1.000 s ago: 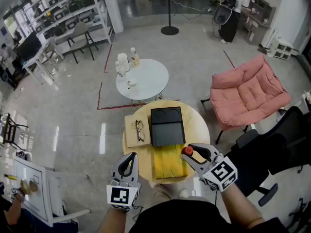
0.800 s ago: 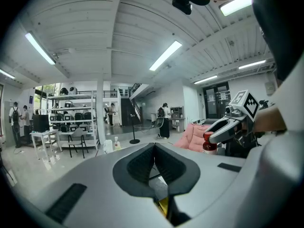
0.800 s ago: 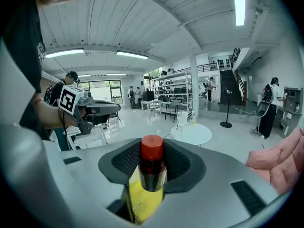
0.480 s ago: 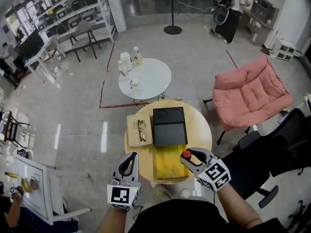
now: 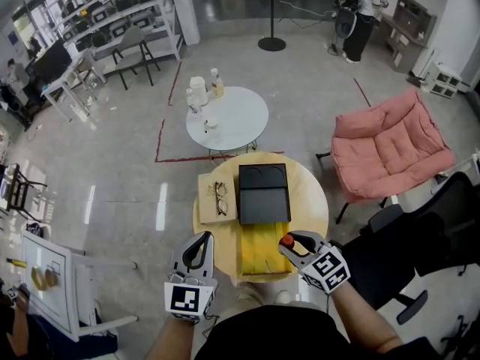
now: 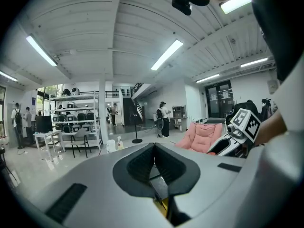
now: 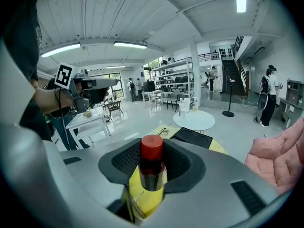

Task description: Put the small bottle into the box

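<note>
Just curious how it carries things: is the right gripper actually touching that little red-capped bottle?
Touching: in the right gripper view, the right gripper clamps the small bottle between its jaws.

— What is seen on the round table (image 5: 309,193)?
— A black box (image 5: 263,193), a yellow box (image 5: 261,247) and glasses (image 5: 218,199).
— And the small bottle (image 5: 286,240)?
— It is held by the right gripper (image 5: 289,244) at the yellow box's edge.

I hold the small dark-glass bottle with a red cap (image 7: 151,167) upright, clamped between the 2 jaws of my right claw (image 5: 289,243), cap standing clear above them. It hangs at the right edge of the open yellow-lined box (image 5: 261,247). The box's black square lid (image 5: 263,193), with 2 round hollows, lies flat just beyond on the round wooden table (image 5: 311,197).
</note>
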Demonstrator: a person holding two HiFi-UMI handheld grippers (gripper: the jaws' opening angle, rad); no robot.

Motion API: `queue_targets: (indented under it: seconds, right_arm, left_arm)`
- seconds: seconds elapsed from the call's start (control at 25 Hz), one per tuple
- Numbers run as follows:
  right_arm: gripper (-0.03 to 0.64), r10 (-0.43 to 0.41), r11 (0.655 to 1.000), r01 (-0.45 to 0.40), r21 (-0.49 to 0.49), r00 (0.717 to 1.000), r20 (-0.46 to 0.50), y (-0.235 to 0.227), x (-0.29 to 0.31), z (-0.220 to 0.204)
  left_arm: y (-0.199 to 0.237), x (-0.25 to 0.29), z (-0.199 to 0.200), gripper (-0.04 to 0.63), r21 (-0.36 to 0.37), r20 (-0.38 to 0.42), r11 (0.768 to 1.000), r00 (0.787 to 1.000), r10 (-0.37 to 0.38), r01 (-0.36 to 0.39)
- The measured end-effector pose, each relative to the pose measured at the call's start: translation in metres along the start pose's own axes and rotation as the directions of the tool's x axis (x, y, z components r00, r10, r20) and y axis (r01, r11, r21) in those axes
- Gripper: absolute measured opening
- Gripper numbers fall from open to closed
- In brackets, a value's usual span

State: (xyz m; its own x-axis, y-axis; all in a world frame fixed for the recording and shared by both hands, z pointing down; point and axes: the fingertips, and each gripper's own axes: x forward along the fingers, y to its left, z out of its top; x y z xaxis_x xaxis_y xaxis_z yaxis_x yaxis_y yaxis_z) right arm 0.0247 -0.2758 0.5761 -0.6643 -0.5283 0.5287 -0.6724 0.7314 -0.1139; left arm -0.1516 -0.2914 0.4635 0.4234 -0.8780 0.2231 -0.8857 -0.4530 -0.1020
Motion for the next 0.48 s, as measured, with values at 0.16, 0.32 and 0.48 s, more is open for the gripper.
queue_targets:
  seconds: [0.16,0.32,0.48]
  right_arm:
    - [0.153,0.009,1.000,-0.009,0.004,1.000,-0.021,0.000,0.008,-0.012]
    - [0.153,0.022,1.000,-0.021,0.014,0.999,-0.046,0.001,0.017,-0.024]
    - [0.153,0.032,0.999,-0.031,0.012,0.997,-0.066,0.001,0.023,-0.032]
  left_arm:
    - [-0.002,0.000,-0.002,0.017,-0.017,-0.001,1.000,1.000,0.002,-0.002]
    - [-0.003,0.000,-0.003,0.017,-0.018,-0.004,1.000,1.000,0.001,-0.001]
    - [0.001,0.000,-0.004,0.017,-0.005,-0.011,1.000,1.000,0.006,-0.007]
